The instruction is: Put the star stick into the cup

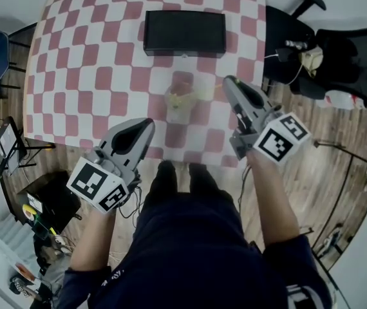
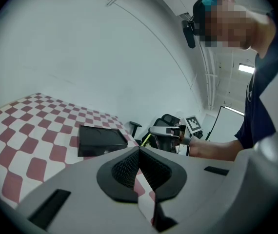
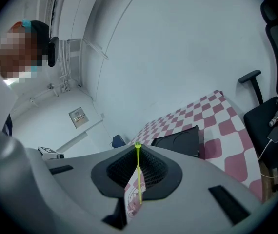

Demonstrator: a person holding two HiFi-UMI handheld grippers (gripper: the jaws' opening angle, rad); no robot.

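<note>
A pale cup [image 1: 179, 100] with a pink print stands in the middle of the red-and-white checked table [image 1: 93, 76]. My right gripper [image 1: 228, 82] is to the cup's right, shut on a thin yellow-green stick [image 3: 138, 174] that runs up between its jaws. In the head view the stick [image 1: 204, 93] reaches left toward the cup's rim; the blur hides its star end. Through the jaw gap the cup [image 3: 131, 201] shows below. My left gripper [image 1: 149, 125] hangs near the table's front edge, left of the cup, shut with nothing in it. Its tips [image 2: 139, 150] meet.
A flat black box [image 1: 185, 33] lies at the table's far side. A black office chair [image 1: 354, 60] with cables stands to the right on the wooden floor. A stand [image 1: 6, 148] and clutter sit at the left. My legs are against the table's near edge.
</note>
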